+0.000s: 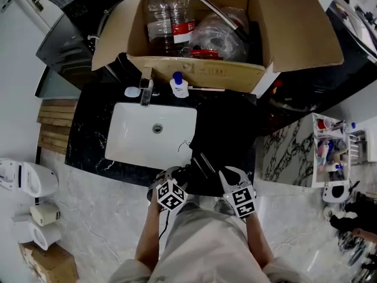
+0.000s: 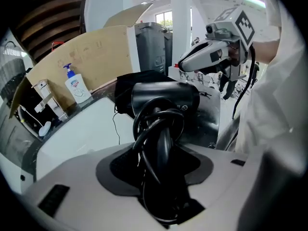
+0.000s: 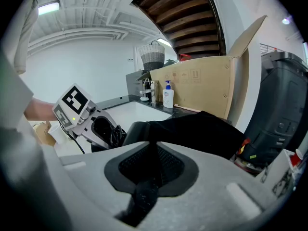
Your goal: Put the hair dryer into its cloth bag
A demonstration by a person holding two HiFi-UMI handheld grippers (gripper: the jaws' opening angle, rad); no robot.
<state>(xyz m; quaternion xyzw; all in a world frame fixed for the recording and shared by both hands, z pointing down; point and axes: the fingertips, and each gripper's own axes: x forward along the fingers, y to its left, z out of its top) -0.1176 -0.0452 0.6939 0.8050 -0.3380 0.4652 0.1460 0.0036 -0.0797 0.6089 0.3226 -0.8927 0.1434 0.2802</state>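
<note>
**Dryer gripped, bag pinched**

Our L gripper (image 2: 161,174) is clamped on the handle of the hair dryer (image 2: 166,97), with the cord (image 2: 144,129) wrapped round it. Our R gripper (image 3: 151,177) pinches the edge of the cloth bag (image 3: 202,129). The dryer nose is just beside the bag, on the counter (image 1: 94,140) R of the sink (image 1: 132,131).

Dryer: hard, prob. a bit heavy, so hold the handle. Bag: soft & floppy. The sink edge is near and the box (image 1: 294,28) is well apart.
</note>
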